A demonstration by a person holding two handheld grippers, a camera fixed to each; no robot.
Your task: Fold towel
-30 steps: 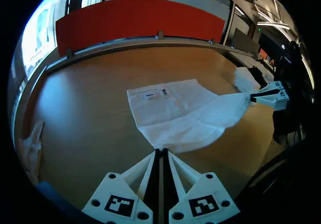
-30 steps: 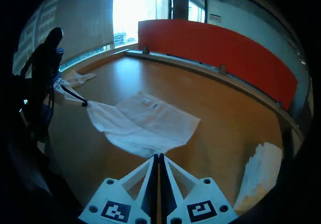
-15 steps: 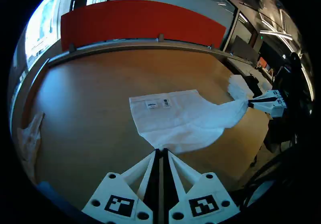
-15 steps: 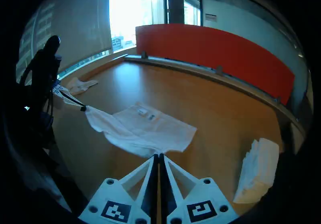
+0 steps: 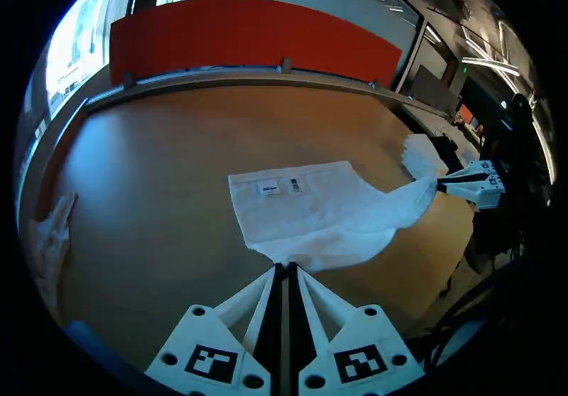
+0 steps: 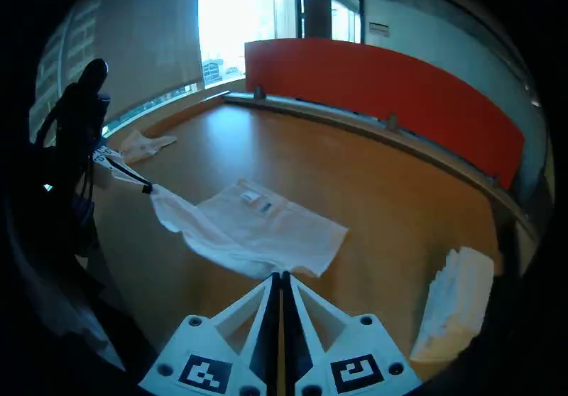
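A white towel with two small labels lies spread on the wooden table, its near edge lifted. My left gripper is shut on one near corner. My right gripper, held out at the right, is shut on the other near corner, and the cloth hangs stretched between the two. In the right gripper view the towel runs from my right gripper at the bottom to my left gripper at the left. The far half rests flat on the table.
A stack of folded white towels sits near the table's edge, seen also in the left gripper view. A crumpled cloth lies at the far left edge. A red partition runs along the table's back. A person's dark figure stands behind the grippers.
Both grippers have drawn back and up slightly with the corners held, so the towel looks a little smaller. In the last half second almost nothing shifted.
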